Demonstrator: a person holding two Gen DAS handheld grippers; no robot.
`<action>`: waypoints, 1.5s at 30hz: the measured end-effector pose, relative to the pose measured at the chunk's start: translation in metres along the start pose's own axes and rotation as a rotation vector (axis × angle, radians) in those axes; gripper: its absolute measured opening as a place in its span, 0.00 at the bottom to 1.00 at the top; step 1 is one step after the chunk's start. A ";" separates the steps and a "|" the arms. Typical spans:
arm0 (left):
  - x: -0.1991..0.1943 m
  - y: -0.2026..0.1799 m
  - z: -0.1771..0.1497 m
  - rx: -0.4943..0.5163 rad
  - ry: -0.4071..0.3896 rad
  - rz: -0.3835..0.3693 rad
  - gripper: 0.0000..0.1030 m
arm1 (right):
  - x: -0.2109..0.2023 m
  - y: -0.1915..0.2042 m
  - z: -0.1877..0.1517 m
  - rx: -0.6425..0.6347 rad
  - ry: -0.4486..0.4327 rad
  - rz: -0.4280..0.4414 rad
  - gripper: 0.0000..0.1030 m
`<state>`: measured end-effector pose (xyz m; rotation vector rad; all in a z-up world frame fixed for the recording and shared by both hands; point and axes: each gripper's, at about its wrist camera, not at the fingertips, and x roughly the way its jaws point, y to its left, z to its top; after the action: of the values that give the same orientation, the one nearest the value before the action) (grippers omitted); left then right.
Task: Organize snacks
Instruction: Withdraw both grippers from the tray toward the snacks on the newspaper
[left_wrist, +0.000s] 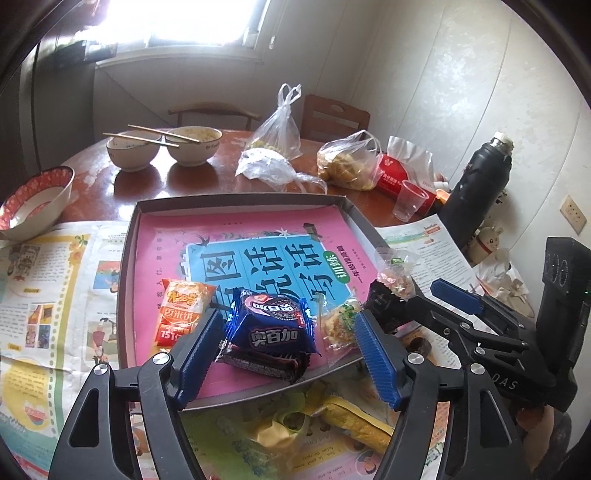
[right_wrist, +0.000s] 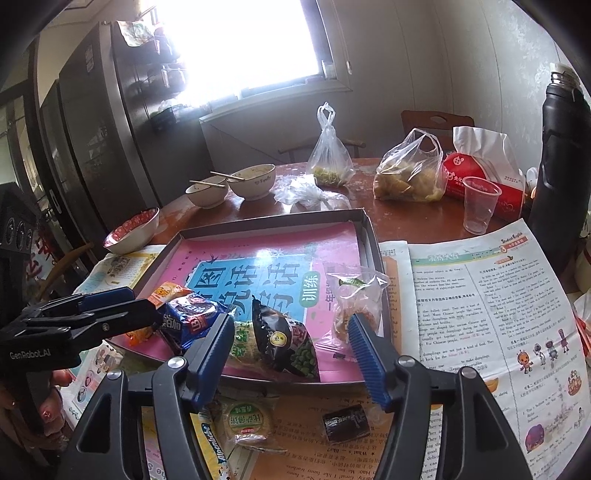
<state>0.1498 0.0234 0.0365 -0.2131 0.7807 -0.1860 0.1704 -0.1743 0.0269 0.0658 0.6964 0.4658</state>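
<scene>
Blue 奥百加 biscuit packet (left_wrist: 271, 328) lies near the tray's (left_wrist: 236, 201) front edge between the left gripper's (left_wrist: 284, 350) spread jaws; the right gripper (right_wrist: 288, 354), marked GenRobot.AI, gapes over a green-pea packet (right_wrist: 280, 343).

A home dining room is showing here. Two used bowls (left_wrist: 162, 147) with chopsticks (left_wrist: 147, 134) are sitting at eleven o'clock on the round wooden surface (left_wrist: 192, 184), tied plastic food bags (left_wrist: 277, 133) are standing at twelve, and a tissue pack (right_wrist: 484, 177) and thermos (right_wrist: 561, 158) are resting at two. Wooden chairs (left_wrist: 334, 116) are waiting beneath a bright window (right_wrist: 236, 44).
</scene>
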 end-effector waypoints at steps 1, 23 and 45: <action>-0.003 0.000 0.000 0.000 -0.003 -0.001 0.73 | -0.001 0.000 0.000 0.000 -0.003 0.002 0.62; -0.042 0.016 -0.011 -0.016 -0.053 0.032 0.74 | -0.022 0.006 0.003 -0.010 -0.055 0.029 0.67; -0.060 0.011 -0.021 0.005 -0.062 0.042 0.74 | -0.037 0.019 -0.003 -0.050 -0.057 0.049 0.69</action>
<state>0.0942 0.0462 0.0594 -0.1968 0.7222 -0.1409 0.1363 -0.1735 0.0513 0.0487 0.6278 0.5264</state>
